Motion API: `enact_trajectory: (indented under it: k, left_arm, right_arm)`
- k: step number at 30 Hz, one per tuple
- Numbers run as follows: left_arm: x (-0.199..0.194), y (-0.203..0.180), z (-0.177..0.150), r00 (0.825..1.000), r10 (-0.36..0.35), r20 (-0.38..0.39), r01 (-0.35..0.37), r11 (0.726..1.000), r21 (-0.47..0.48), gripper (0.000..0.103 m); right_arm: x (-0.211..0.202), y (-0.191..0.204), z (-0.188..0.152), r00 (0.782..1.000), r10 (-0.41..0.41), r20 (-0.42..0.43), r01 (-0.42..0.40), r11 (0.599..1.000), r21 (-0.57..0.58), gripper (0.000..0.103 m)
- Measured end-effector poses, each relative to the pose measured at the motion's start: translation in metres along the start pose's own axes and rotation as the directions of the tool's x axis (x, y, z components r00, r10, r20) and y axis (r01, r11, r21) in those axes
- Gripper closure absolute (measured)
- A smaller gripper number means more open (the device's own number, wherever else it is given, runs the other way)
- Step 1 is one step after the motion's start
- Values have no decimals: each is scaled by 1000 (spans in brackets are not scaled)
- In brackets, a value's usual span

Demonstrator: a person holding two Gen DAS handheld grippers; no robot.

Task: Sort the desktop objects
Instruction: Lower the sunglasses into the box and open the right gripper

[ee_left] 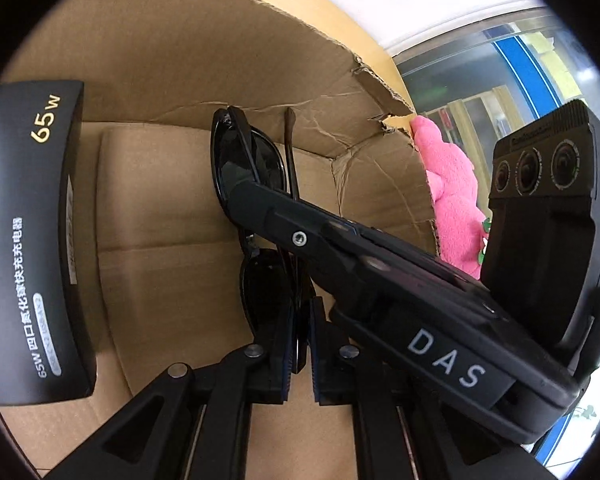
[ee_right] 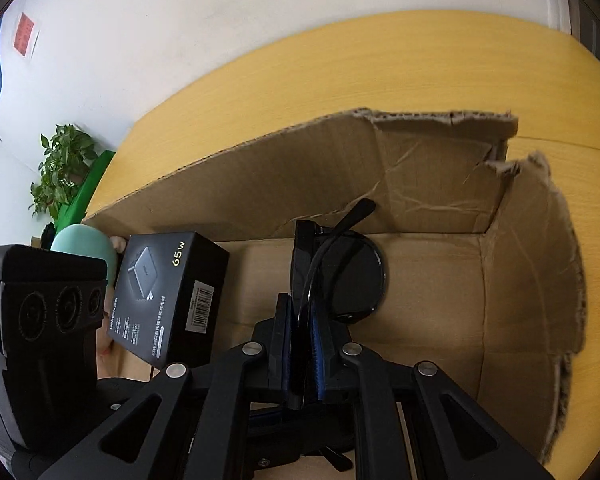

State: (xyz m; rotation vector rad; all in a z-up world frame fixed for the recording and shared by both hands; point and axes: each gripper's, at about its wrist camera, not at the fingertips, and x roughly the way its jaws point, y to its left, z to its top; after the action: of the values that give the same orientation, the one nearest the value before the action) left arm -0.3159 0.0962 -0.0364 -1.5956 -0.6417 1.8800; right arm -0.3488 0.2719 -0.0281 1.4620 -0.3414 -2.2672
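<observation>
- Looking along the left tool (ee_left: 300, 344), its two fingers are clamped on the black sunglasses (ee_left: 252, 184), which hang inside the torn cardboard box (ee_left: 160, 184) above its floor.
- The right tool (ee_left: 260, 196) reaches in from the right of the sunglasses and touches their upper lens and frame.
- A black 65W charger box (ee_left: 32, 236) stands left of the sunglasses, inside the cardboard box; a pink plush toy (ee_left: 452, 196) shows beyond its torn right wall.
- Looking along the right tool (ee_right: 302, 348), its blue-padded fingers are pressed onto the sunglasses (ee_right: 352, 276), held edge-on within the cardboard box (ee_right: 440, 184).
- The charger box (ee_right: 168, 292) sits left of the sunglasses; the cardboard box rests on a yellow wooden surface (ee_right: 380, 64).
- A potted plant (ee_right: 60, 168) stands far left of the sunglasses, past the surface.
</observation>
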Motion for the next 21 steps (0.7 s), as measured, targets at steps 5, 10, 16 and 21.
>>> enact_trajectory:
  k: [5, 10, 16, 21]
  left_arm:
    - [-9, -7, -8, 994, 109, 8, -108, 994, -12, 91]
    - [-54, -41, -35, 970, 190, 154, -207, 973, 104, 52]
    - [-134, -104, -102, 856, 281, 435, -422, 866, 270, 40]
    - [-168, -145, -182, 694, 357, 625, -640, 703, 310, 22]
  right_arm:
    - [-3, -7, -1, 1000, -3, 2, 3, 999, 35, 87]
    - [-52, 5, -9, 994, -48, 97, 46, 999, 22, 22]
    - [-148, 47, -50, 963, -53, 263, 69, 996, -51, 0]
    - [-217, 83, -120, 898, -161, 409, 226, 967, -115, 0]
